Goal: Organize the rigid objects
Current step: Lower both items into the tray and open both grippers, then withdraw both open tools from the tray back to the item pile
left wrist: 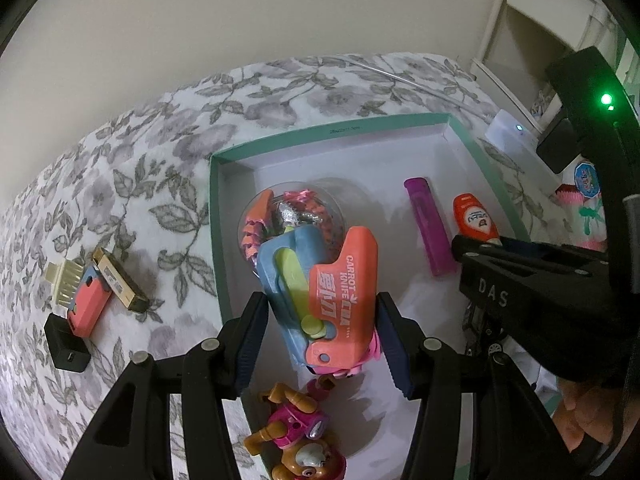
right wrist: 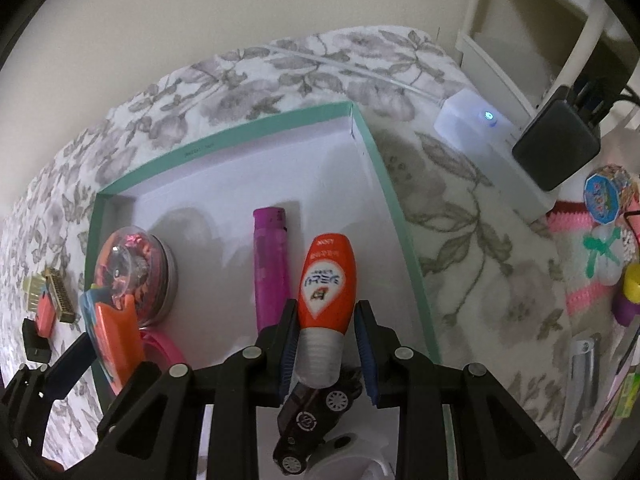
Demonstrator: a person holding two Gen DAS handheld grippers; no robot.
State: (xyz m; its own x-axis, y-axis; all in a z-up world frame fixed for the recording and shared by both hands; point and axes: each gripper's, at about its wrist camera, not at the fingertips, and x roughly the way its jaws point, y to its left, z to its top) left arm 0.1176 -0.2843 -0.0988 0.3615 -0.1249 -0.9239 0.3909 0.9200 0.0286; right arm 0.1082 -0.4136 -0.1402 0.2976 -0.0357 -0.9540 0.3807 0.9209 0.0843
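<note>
A teal-rimmed white box lies on a flowered bedspread. My left gripper is shut on a blue and orange carrot-knife toy, held over the box's near left part. My right gripper is shut on an orange bottle with a clear cap, gripped near the cap above the box floor. In the box lie a clear dome of glittery trinkets, a purple lighter, a pup figure, a black toy car and a pink ring.
Left of the box, a gold stick, a pink block and a black charger lie on the bedspread. To the right are a white power strip with a black adapter, a knitted piece and a nail clipper.
</note>
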